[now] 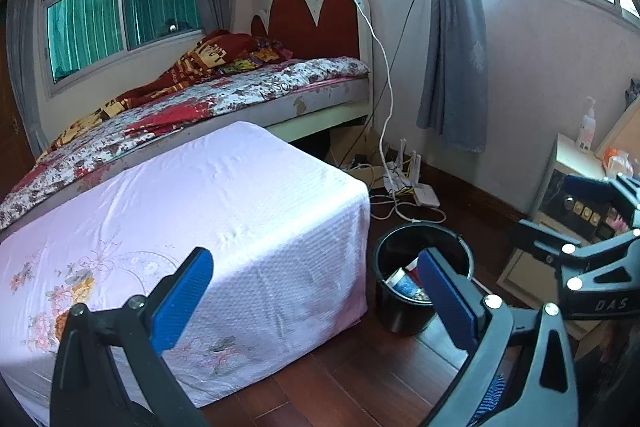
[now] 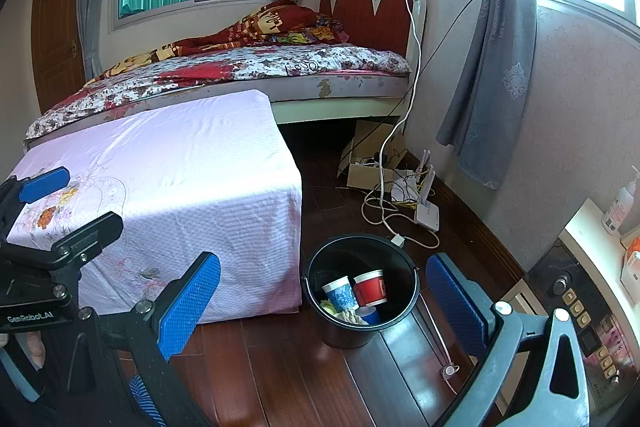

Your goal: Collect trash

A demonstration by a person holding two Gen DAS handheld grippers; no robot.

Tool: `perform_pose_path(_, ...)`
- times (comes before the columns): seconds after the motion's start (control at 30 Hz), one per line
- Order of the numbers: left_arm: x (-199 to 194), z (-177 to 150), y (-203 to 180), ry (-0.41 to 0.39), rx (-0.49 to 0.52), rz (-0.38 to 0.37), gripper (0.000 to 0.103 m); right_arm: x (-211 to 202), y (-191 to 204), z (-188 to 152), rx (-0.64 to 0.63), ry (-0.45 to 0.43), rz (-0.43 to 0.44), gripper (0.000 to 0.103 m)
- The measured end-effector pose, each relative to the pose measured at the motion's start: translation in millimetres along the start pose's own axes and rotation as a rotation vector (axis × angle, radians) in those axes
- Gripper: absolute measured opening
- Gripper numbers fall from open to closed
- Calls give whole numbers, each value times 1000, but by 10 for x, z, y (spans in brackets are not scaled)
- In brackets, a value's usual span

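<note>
A bed [image 2: 248,67] with a floral cover stands against the far wall. In front of it is a low table under a pink cloth [image 2: 172,179], its top bare. A black bucket [image 2: 320,267] stands upright on the wooden floor just beside the table's right corner. Inside the bucket lie a blue-patterned paper cup [image 2: 341,293], a red paper cup [image 2: 371,287] and some crumpled material, possibly tissue; the view there is too dim to confirm. The left gripper [image 1: 316,299] hangs above the floor with its blue pads spread wide and nothing between them. The right gripper [image 2: 322,303] is likewise wide apart and empty, framing the bucket.
</note>
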State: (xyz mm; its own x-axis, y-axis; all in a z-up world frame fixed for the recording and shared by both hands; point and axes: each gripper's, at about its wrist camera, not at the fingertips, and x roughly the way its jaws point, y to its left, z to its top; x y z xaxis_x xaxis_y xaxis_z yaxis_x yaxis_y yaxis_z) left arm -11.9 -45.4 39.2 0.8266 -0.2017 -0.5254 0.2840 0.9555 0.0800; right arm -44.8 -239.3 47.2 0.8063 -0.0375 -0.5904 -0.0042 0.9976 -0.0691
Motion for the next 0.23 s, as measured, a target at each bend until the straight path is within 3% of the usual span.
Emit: perform_pose_path(0.23, -24, -24, -1, -1, 16, -31, 102, 6, -1, -4, -5, 4, -4, 103)
